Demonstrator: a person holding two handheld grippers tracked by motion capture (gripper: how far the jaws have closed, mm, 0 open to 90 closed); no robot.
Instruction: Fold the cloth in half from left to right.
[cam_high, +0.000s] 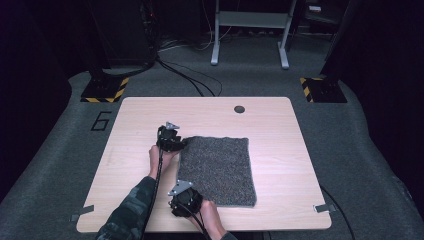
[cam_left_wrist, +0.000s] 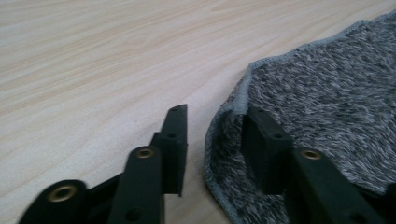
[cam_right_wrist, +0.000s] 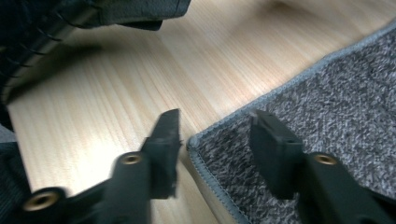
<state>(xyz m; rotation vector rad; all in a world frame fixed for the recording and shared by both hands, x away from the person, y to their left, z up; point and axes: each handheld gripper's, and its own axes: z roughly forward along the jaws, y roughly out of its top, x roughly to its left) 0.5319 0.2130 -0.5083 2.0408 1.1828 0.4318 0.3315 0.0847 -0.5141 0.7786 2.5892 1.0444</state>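
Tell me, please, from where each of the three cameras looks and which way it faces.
High view: above the person's side, looking forward and down on the light wooden table and grey speckled fabric mat; forearms and both grippers show, left gripper, right gripper.
Left gripper view: rides on that gripper, looking along its black fingers at a mat corner.
Right gripper view: rides low over the table, black fingers astride another mat corner; a sleeve shows above.
Shared: both gripper views show mat edge and tabletop.
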